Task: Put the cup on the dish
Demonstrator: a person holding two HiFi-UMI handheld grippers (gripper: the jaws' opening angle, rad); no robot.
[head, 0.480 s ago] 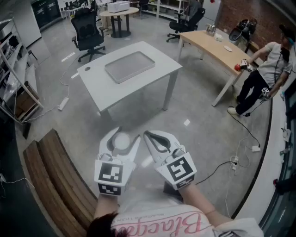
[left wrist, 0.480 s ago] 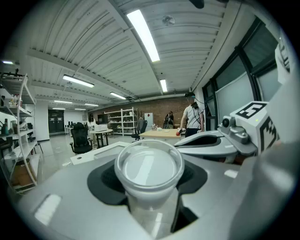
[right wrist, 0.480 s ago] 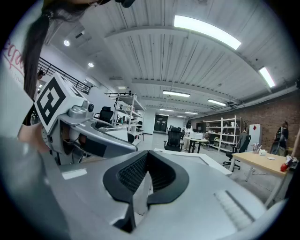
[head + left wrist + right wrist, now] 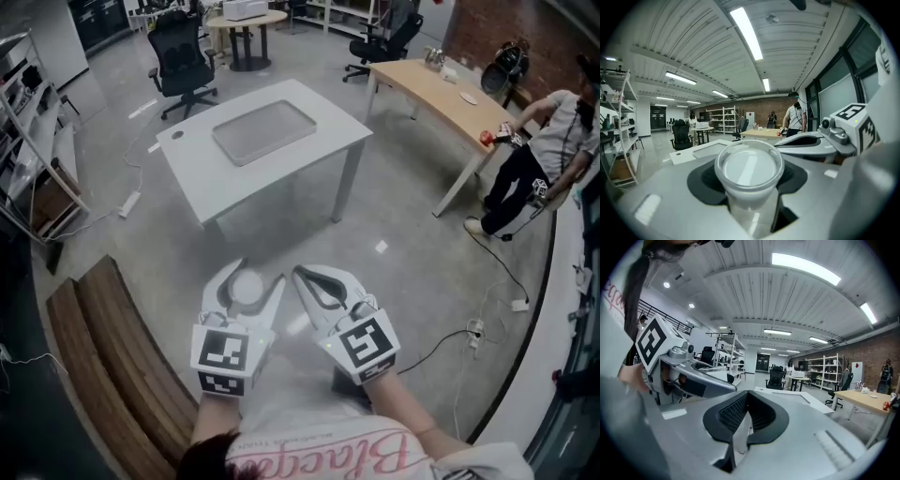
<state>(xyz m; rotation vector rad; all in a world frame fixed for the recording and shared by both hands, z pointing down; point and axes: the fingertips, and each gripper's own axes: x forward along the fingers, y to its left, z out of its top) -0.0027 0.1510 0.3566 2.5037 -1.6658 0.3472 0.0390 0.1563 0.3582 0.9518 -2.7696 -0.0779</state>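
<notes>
The left gripper (image 4: 258, 273) pinches the cup (image 4: 749, 168) between its jaws, while the right gripper's (image 4: 298, 273) jaws sit pressed together.

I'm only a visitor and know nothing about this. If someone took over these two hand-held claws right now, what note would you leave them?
Left gripper: shut on the clear cup.
Right gripper: shut, empty, beside the left one.
Tray: empty, on the white table ahead across the floor.
Done: cup is in hand.
Left: walk to the table, set the cup on the tray, let go.
</notes>
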